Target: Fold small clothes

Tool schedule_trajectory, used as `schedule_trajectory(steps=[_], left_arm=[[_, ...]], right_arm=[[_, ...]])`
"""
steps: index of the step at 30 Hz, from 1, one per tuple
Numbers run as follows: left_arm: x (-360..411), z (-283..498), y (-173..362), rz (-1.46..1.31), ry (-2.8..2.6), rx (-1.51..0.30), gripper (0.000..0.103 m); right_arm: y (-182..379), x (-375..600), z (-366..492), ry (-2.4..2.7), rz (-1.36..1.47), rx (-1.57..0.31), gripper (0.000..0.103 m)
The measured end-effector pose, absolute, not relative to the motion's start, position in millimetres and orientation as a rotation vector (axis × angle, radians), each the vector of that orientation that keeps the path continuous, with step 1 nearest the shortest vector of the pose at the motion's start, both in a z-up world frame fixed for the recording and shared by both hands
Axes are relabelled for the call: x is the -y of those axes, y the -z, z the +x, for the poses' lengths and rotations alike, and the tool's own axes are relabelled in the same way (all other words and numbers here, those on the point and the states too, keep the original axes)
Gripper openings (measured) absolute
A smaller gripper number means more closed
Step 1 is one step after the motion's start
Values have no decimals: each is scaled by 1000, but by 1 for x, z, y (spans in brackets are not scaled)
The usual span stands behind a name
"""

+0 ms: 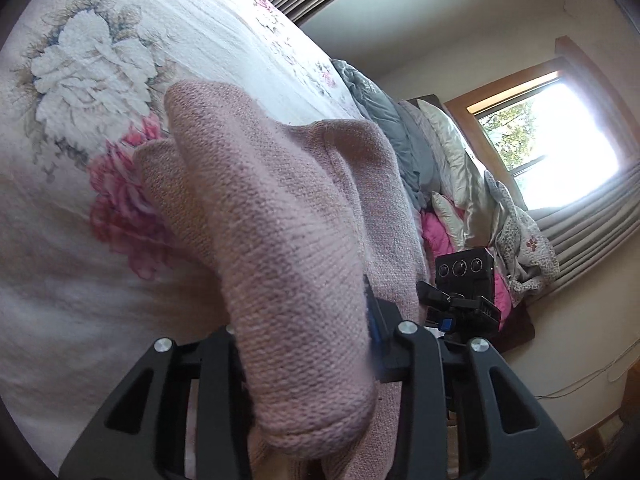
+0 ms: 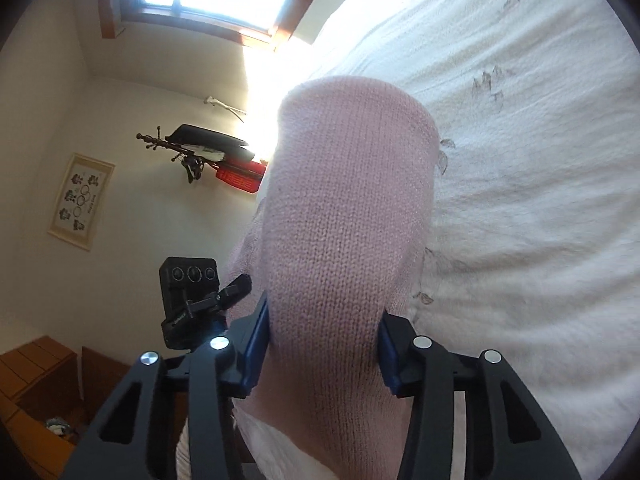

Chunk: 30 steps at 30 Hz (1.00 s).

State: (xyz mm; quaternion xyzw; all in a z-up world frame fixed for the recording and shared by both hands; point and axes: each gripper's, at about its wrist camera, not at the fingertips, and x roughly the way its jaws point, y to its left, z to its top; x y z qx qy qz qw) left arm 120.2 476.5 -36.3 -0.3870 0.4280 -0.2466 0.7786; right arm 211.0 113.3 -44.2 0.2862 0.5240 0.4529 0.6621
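Note:
A pink knit garment (image 1: pixel 280 208) hangs lifted above the floral bedspread (image 1: pixel 80 80), draping forward over my left gripper (image 1: pixel 308 344), whose jaws are shut on a bunched fold of it. In the right wrist view the same pink knit garment (image 2: pixel 348 216) rises between the blue pads (image 2: pixel 256 340) of my right gripper (image 2: pixel 324 344), which is shut on another fold. The knit hides both grippers' fingertips. The other gripper's camera block (image 1: pixel 464 268) shows close beside the cloth in the left wrist view.
The white bedspread (image 2: pixel 520 160) spreads out to the right. Pillows and bundled bedding (image 1: pixel 452 160) are piled at the head of the bed by a bright window (image 1: pixel 552 140). A wooden dresser (image 2: pixel 36 364) stands low on the left, under a wall with a framed picture (image 2: pixel 80 200).

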Motion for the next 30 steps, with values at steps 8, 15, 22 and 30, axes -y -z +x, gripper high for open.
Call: schedule_trajectory(steps=[8,15,22,30], left_arm=[[-373,105,33,-811,625,-946,33],[-312,106,84,-723,567,-1045,34],[-332,90,133,-778,495,-1068,45],[-344,47,108,-737,393,-1042,49]], right_arm=[[7,-23,171,-925,561,-1158,44],[56,22,160,-784,535,-1217,44],[97,19,151,-782,593,-1206,62],[71,13,123,-741,504,-1203,69]])
